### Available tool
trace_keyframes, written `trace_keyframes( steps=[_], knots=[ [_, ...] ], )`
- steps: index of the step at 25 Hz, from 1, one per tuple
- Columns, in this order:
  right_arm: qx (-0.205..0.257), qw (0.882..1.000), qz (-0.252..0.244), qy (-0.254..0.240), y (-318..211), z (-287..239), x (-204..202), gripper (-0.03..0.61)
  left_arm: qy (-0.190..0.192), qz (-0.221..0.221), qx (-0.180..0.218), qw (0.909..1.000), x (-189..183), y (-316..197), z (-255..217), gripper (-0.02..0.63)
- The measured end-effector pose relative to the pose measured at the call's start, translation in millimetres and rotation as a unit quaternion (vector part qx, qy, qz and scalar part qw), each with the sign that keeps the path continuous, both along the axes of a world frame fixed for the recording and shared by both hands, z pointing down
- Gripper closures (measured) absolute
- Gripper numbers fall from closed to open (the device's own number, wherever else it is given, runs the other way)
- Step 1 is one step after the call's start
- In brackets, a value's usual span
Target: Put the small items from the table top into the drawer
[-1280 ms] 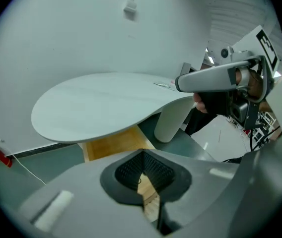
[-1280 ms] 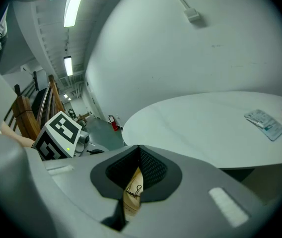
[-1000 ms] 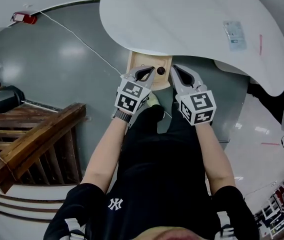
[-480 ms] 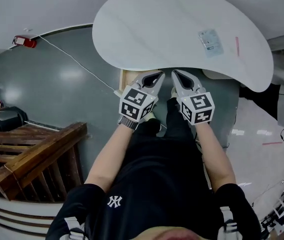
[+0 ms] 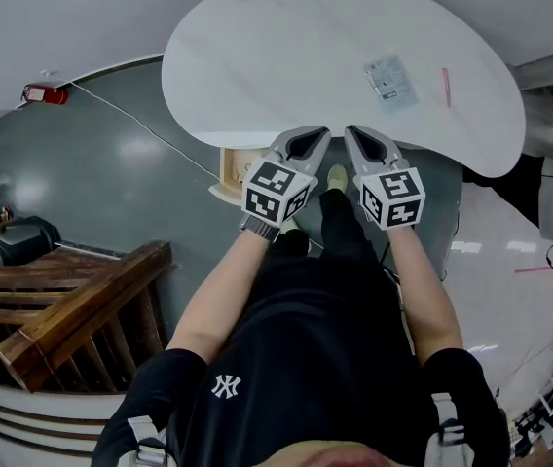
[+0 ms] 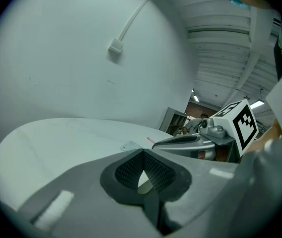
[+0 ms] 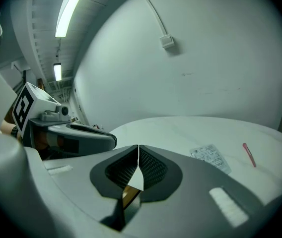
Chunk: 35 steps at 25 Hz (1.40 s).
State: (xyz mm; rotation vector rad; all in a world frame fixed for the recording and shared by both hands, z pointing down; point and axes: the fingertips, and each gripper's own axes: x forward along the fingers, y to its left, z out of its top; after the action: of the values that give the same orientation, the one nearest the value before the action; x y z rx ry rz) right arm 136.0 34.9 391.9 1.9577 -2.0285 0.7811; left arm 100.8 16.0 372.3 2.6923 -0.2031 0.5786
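Packet (image 5: pixel 388 74) of printed paper lies flat on the white worktop (image 5: pixel 257 56), toward its far right part, and a thin red stick (image 5: pixel 445 86) lies just beside it on the right, apart from it. Both rest well away from the near edge. In the right gripper view the packet (image 7: pixel 209 157) and the stick (image 7: pixel 249 154) sit to the right of the jaws, and in the left gripper view they show small and far off past the jaw tips.

Under the near edge of the worktop, a wooden drawer (image 5: pixel 230 168) sticks out a little; what it holds cannot be made out.

The left tool (image 5: pixel 308 136) hangs over the near edge of the worktop, just right of the drawer. It is clenched and empty: its own view shows the left tool (image 6: pixel 143 149) with pad tips touching and only a small gap lower down. The right tool (image 5: pixel 358 131) hovers just beside it, also over the near edge, well short of the packet. Its jaws are pressed together with nothing between them, as the right tool (image 7: pixel 138 145) shows in its own view.

Below, a pale green shoe (image 5: pixel 336 175) stands on the grey floor (image 5: pixel 111 163). A white cable (image 5: pixel 140 115) runs across that floor, and a wooden railing (image 5: pixel 82 300) stands at the left.
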Motion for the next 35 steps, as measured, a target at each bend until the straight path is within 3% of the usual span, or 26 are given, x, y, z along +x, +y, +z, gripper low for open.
trace_keyframes(
  steps=[11,18,28,35],
  knots=[
    [-0.029,1.000,-0.004,-0.005,-14.8,29.2,75.8,0.538,-0.013,-0.014,-0.016,0.9997,68.0,-13.9,29.1,0.614],
    [-0.057,0.998,-0.005,-0.015,-25.9,56.7,101.4,0.520,-0.034,-0.026,-0.027,0.9987,95.1,-26.1,51.3,0.614],
    [-0.125,0.992,0.012,0.005,-35.7,116.0,132.2,0.491,-0.055,-0.050,-0.036,0.9966,97.0,-42.3,76.8,0.614],
    [-0.170,0.985,-0.003,0.015,-42.7,149.6,141.7,0.472,-0.061,-0.066,-0.047,0.9948,102.1,-47.4,92.6,0.614]
  ],
)
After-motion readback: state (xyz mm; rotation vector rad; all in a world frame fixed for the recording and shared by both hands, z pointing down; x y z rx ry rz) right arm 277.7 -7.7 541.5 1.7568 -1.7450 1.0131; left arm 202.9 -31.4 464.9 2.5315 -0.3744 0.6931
